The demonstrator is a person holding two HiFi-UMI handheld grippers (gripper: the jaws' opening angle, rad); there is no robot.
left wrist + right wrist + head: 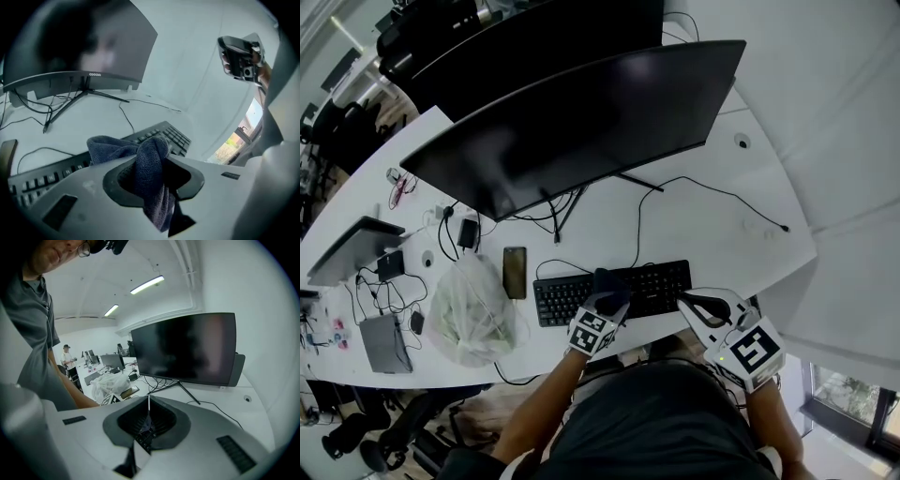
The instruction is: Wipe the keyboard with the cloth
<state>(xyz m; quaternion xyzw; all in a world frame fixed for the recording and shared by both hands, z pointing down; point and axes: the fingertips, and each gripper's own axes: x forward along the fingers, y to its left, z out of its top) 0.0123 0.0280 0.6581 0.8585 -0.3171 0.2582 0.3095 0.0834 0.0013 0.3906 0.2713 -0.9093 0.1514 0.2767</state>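
A black keyboard [647, 286] lies on the white desk [722, 225] near its front edge. A dark blue cloth [608, 281] rests bunched on the keyboard's middle, and my left gripper [609, 300] is shut on it. In the left gripper view the cloth [149, 164] fills the gap between the jaws and drapes over the keys of the keyboard [161, 133]. My right gripper [684, 302] hovers at the keyboard's right end, shut and holding nothing. In the right gripper view the jaws of the right gripper [147, 422] meet with only a sliver of keys behind them.
A wide dark monitor [581, 122] stands behind the keyboard, its cable trailing across the desk. A phone [515, 272] and a crumpled plastic bag [473, 309] lie left of the keyboard. Chargers, cables and a laptop [356, 246] crowd the far left.
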